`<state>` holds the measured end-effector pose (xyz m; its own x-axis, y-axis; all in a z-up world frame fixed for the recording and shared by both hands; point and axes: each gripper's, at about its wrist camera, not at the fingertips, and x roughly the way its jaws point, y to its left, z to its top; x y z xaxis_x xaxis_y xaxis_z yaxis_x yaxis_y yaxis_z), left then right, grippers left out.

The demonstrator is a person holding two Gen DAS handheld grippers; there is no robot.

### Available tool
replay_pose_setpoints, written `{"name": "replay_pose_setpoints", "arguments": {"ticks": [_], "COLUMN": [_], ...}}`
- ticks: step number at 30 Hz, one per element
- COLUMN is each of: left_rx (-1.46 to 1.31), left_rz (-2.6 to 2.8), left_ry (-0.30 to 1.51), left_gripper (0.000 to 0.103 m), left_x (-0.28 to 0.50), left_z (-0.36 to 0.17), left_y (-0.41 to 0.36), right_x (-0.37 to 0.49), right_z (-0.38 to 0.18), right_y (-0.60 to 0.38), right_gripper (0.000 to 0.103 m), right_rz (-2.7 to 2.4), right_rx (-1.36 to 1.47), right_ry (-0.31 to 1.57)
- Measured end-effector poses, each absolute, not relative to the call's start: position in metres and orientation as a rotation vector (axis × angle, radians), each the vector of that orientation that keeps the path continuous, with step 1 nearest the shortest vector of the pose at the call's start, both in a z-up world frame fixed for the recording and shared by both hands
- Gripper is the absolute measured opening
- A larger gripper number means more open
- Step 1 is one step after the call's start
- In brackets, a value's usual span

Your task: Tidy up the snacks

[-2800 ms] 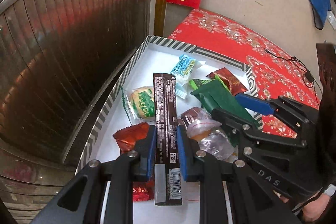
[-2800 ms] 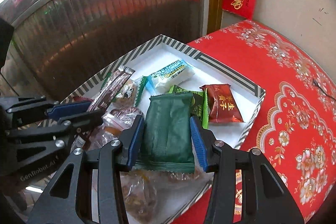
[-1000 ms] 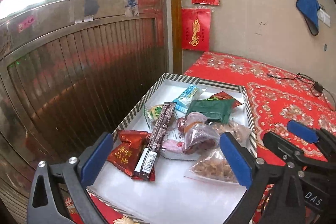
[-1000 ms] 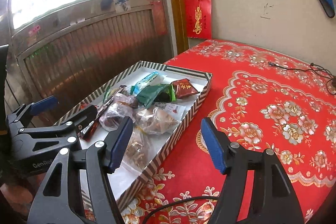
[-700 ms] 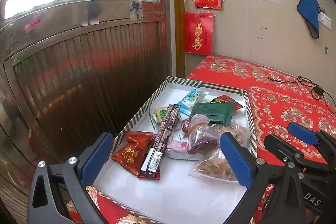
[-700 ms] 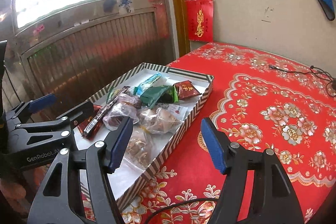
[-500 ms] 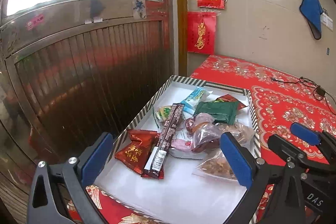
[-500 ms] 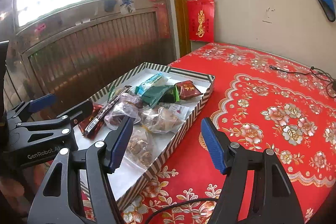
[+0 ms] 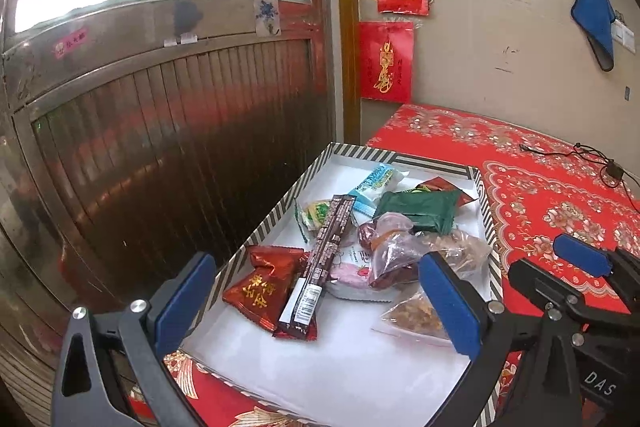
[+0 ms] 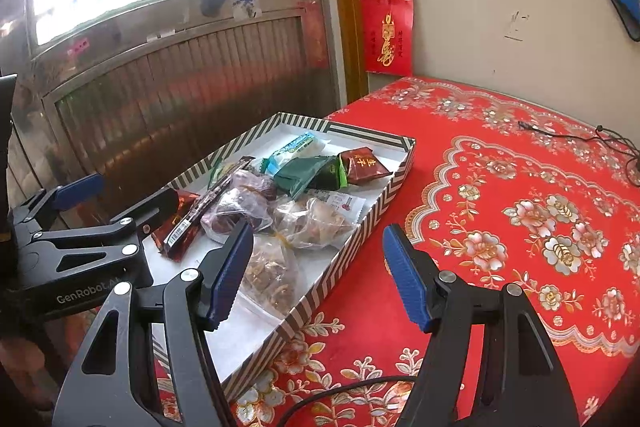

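In left wrist view: left tool (image 9: 316, 301) spread wide, empty, above striped tray (image 9: 436, 167) holding snacks (image 9: 416, 207), dark bar (image 9: 320, 263) across red packet (image 9: 260, 291).

In right wrist view: right tool (image 10: 318, 275) spread wide, empty, over tray edge (image 10: 344, 263) on red counter (image 10: 520, 195).

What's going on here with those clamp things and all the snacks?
A person is sorting snacks with a hand-held gripper in each hand. Right now the left gripper and the right gripper are both open and hold nothing, hanging near the striped tray on the red tablecloth. The snacks, such as a green packet and a long dark bar, lie in the tray.
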<state>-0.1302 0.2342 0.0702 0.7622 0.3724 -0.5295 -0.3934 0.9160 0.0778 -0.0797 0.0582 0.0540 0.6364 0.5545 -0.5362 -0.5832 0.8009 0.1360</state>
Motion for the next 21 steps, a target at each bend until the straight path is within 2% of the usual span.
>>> {"name": "replay_pose_setpoints", "arguments": {"ticks": [21], "left_rx": [-0.003], "left_rz": [0.406], "left_ry": [0.551], "left_gripper": [0.103], "left_x": [-0.127], "left_z": [0.071], "left_y": [0.221], "right_x": [-0.076], "right_z": [0.054], "right_y": [0.053], "right_gripper": [0.068], "right_rz": [0.645], "right_rx": [-0.03], "right_ry": [0.608]}}
